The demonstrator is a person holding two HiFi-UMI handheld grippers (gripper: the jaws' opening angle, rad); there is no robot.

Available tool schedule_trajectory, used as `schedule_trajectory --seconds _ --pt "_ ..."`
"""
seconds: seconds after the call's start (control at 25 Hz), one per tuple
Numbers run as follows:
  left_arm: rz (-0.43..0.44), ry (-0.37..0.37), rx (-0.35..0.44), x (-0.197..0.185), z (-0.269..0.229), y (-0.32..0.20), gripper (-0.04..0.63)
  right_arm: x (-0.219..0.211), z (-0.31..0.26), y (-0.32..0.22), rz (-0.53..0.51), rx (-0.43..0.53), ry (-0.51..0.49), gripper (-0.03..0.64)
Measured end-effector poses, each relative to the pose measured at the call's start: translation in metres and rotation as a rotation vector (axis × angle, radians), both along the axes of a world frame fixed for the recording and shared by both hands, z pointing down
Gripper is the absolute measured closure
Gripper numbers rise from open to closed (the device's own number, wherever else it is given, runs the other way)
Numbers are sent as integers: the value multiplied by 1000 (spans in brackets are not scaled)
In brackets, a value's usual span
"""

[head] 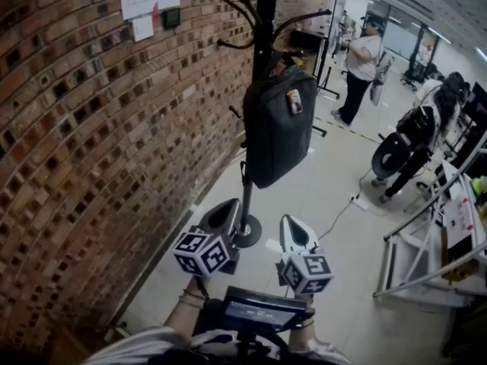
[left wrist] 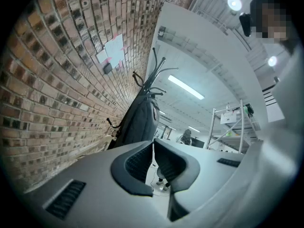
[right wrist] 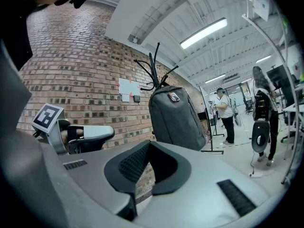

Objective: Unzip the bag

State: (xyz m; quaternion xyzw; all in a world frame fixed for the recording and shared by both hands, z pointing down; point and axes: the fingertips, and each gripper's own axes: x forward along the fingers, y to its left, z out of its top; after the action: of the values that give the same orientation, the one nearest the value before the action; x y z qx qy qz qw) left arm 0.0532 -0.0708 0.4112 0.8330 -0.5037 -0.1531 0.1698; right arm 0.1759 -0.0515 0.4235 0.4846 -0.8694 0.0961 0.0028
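Dark grey fabric bag hangs on black metal coat stand. Left gripper and right gripper are held below it, jaws clenched on nothing.

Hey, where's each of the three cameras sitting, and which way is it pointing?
Head view: on the person's head, looking down at the bag hanging on the coat rack; left gripper and right gripper show.
Left gripper view: on the left gripper, tilted up along the brick wall toward the bag; its shut jaws show.
Right gripper view: on the right gripper, facing the bag; its shut jaws and the left gripper show.
All three share the bag.
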Motion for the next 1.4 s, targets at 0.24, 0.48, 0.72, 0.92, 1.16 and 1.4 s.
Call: schedule_trajectory --seconds 0.24,0.48,0.72,0.92,1.16,1.4 --pt "-20 -7 10 3 -6 -4 584 3 3 -3 -17 -3 4 627" --pt "-7 17 29 -1 -8 -18 569 1 5 -15 -14 -7 17 627" --pt "36 56 37 -9 -18 -45 548 -8 4 -42 4 -3 27 627" --pt "137 117 51 -14 -37 -77 534 -19 -7 -74 34 17 21 627" --pt "240 163 65 -23 -56 -120 534 -31 -12 -112 75 38 12 627" --pt "337 139 97 -21 -76 -155 534 -38 -17 -137 139 43 5 627"
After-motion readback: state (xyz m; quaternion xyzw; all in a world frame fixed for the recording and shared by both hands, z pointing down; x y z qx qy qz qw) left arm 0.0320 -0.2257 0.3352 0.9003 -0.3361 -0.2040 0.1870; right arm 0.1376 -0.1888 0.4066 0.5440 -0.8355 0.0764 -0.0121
